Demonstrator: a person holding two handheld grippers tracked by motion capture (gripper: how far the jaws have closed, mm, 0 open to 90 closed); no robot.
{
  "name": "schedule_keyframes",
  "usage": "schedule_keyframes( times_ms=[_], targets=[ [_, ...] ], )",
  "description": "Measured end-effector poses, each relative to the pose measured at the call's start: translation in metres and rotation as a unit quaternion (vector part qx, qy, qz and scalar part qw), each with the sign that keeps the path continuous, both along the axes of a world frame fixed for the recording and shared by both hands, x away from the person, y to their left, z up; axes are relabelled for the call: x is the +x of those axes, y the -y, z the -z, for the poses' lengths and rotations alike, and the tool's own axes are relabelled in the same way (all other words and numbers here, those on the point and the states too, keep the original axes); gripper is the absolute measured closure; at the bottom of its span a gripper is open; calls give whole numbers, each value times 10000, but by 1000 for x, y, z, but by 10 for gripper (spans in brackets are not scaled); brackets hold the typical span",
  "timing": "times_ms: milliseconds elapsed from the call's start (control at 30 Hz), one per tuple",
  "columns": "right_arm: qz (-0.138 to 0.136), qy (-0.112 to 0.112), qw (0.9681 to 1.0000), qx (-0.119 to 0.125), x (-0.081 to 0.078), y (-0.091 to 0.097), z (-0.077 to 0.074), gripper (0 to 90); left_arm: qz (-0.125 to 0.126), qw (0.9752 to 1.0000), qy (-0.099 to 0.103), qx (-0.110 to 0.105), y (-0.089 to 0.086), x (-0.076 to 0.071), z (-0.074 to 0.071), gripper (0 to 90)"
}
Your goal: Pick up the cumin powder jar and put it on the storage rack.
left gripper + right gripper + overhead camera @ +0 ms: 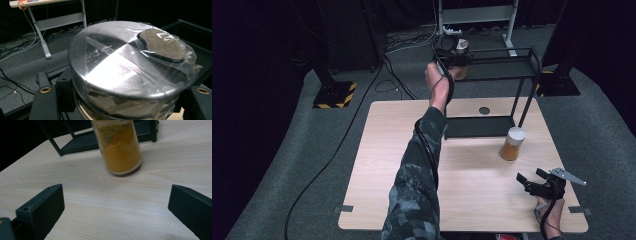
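- Grip: left gripper [451, 56] was clamped on a jar with a silver lid [130, 65]; in the left gripper view its black jaws pressed the jar's sides just under the lid; in the high view the jar [460, 59] was held at the top shelf of a black wire rack [512, 62], at its near-left corner; whether the jar rested on the shelf could not be told.
- Lid: clear tape crossed the shiny metal; a dark-rimmed patch of greyish material sat under the tape toward the far right of the jaws; a white scrawl on that patch was not readable; no brand or label could be made out.
- Right gripper [532, 181] lay low over the wooden table [377, 165], jaws spread wide with nothing between them.
- Second jar [120, 147], full of orange-yellow powder, stood on the table ahead of the right gripper's jaws, well apart from them, just beside the rack's lower shelf [82, 142]; its white lid [515, 134] showed from above; no writing was legible on it.
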State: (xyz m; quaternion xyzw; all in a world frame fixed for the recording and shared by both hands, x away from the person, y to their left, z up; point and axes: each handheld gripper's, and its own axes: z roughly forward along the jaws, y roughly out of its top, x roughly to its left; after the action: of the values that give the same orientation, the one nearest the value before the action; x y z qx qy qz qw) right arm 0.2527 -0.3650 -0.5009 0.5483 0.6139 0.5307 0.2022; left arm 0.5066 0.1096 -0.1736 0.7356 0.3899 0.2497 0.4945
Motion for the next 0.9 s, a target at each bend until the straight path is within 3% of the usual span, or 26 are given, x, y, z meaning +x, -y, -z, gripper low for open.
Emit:
schedule_keyframes(
  times_ms=[733, 767, 900],
  targets=[
    [0, 8, 10000, 16, -1, 0, 0, 0, 51, 9997, -127, 194, 1, -2, -10, 297],
    [2, -1, 10000, 24, -1, 0, 0, 0, 3, 9998, -109, 177, 2, -4, -10, 282],
    [-4, -6, 10000, 1, 0, 0, 0, 0, -135, 9998, -81, 105, 2, -15, -12, 84]
  ],
)
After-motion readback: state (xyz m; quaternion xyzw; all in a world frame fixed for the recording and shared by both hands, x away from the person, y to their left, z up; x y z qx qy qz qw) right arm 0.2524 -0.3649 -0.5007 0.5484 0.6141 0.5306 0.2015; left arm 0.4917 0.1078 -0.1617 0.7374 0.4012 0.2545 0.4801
